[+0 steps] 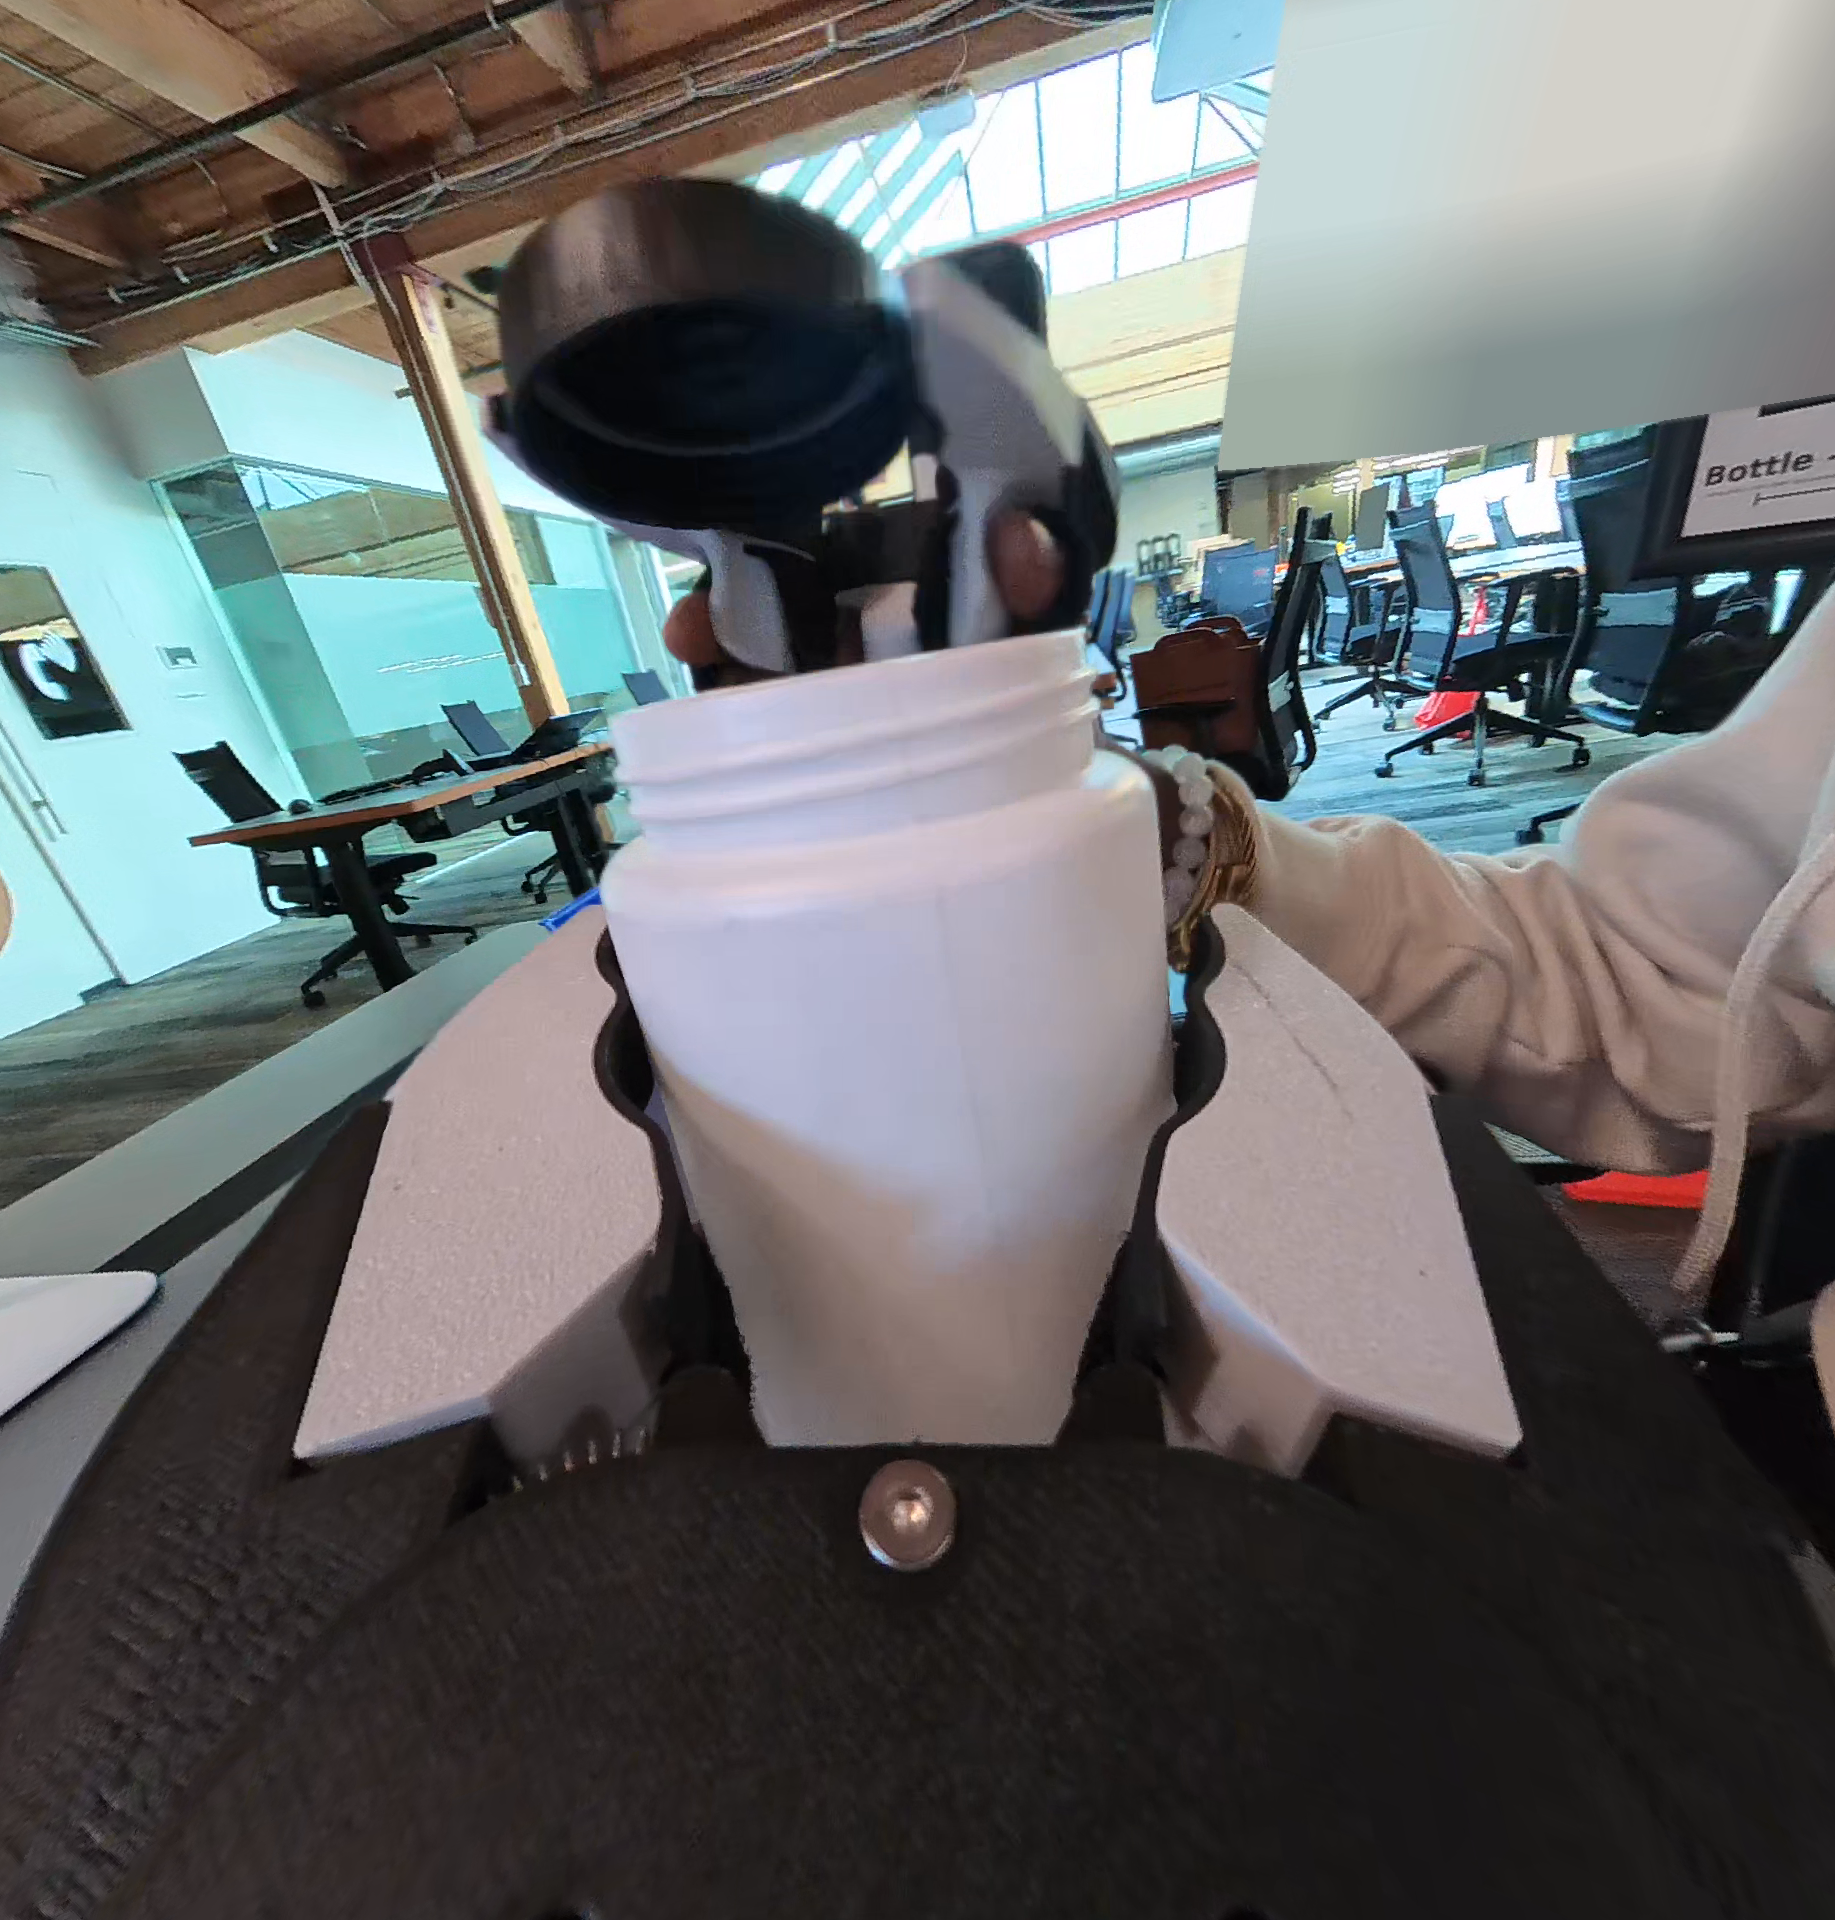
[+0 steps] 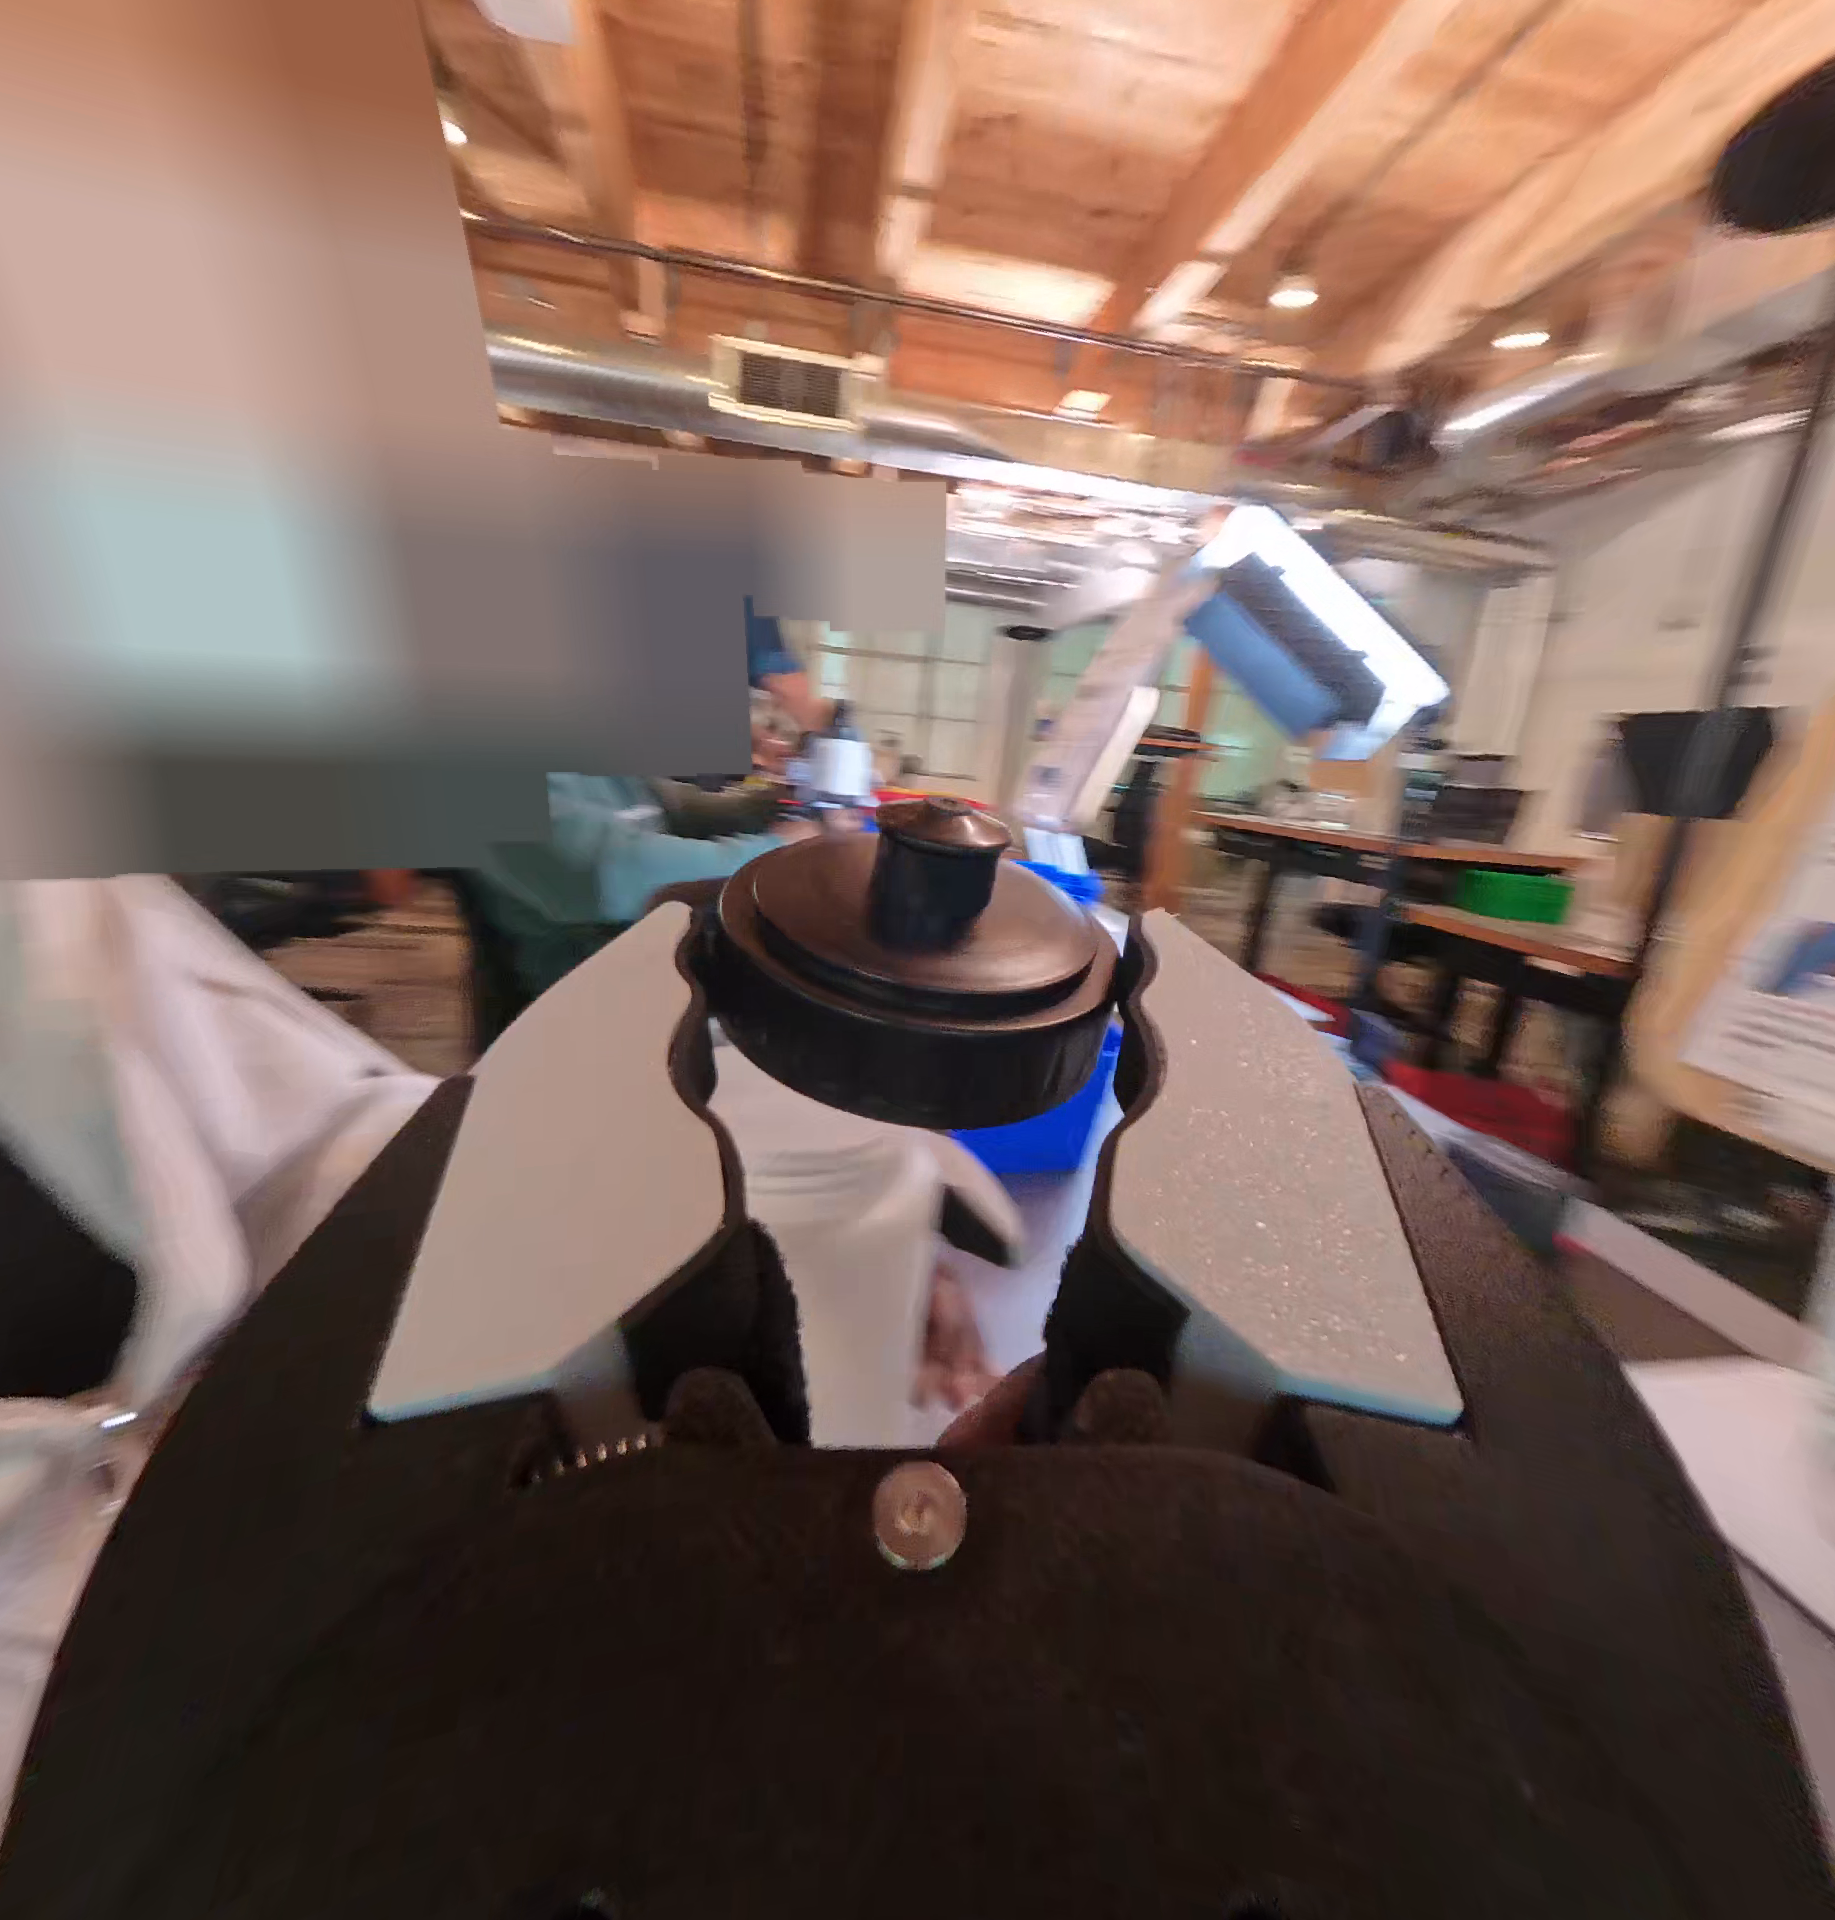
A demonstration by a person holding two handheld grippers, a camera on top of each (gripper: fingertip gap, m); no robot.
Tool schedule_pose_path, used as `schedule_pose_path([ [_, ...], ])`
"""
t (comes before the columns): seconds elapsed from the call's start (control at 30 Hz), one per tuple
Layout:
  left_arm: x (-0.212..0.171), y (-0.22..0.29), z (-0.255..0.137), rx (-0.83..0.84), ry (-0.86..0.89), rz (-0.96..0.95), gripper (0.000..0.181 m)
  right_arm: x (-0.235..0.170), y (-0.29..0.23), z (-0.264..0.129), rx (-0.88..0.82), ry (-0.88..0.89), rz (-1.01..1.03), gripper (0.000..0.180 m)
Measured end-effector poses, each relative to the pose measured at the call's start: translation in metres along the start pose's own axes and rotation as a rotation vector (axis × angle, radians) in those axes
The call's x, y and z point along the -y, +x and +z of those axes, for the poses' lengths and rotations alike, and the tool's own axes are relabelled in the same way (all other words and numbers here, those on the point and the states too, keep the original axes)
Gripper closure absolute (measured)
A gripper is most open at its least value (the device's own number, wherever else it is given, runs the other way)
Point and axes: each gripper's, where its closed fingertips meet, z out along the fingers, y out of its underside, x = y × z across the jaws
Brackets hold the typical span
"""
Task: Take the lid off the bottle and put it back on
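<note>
Under timber ceiling beams (image 1: 217, 114), grey desk (image 1: 269, 1081), office chairs (image 1: 1453, 623).

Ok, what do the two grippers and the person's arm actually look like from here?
Both look alike: the left gripper and right gripper have broad light-grey textured fingers with wavy black inner pads, on a rough black body with a silver screw in the middle. The person wears a cream hooded sleeve with a drawstring, plus white bead and gold bracelets.
</note>
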Motion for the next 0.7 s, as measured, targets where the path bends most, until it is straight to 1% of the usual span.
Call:
schedule_pose_path([
  [0.1,0.001,0.0,0.001,0.015,0.001,0.022,0.08,0.02,0.048,-0.03,-0.326,-0.055,-0.112,0.104],
  [0.2,0.002,-0.001,-0.001,0.029,0.012,0.043,0.08,0.048,0.1,-0.09,-0.699,-0.129,-0.28,0.103],
  [0.27,0.003,0.0,-0.002,0.021,0.026,0.055,0.08,0.051,0.127,-0.135,-0.864,-0.277,-0.318,0.104],
  [0.33,0.011,0.001,-0.003,0.017,0.08,0.072,0.075,0.038,0.148,-0.181,-0.969,-0.455,-0.255,0.104],
  [0.4,0.017,0.003,-0.005,0.01,0.112,0.072,0.073,0.019,0.168,-0.225,-1.042,-0.579,-0.147,0.103],
  [0.5,0.02,0.003,-0.007,0.001,0.119,0.066,0.068,-0.019,0.199,-0.289,-1.164,-0.681,0.052,0.103],
  [0.57,0.023,0.002,-0.008,0.0,0.131,0.065,0.065,-0.051,0.211,-0.323,-1.219,-0.746,0.167,0.102],
  [0.63,0.028,0.0,-0.011,0.004,0.16,0.042,0.062,-0.079,0.22,-0.354,-1.296,-0.809,0.245,0.102],
  [0.7,0.038,-0.004,-0.016,0.013,0.225,-0.017,0.061,-0.098,0.226,-0.379,-1.381,-0.878,0.289,0.102],
])
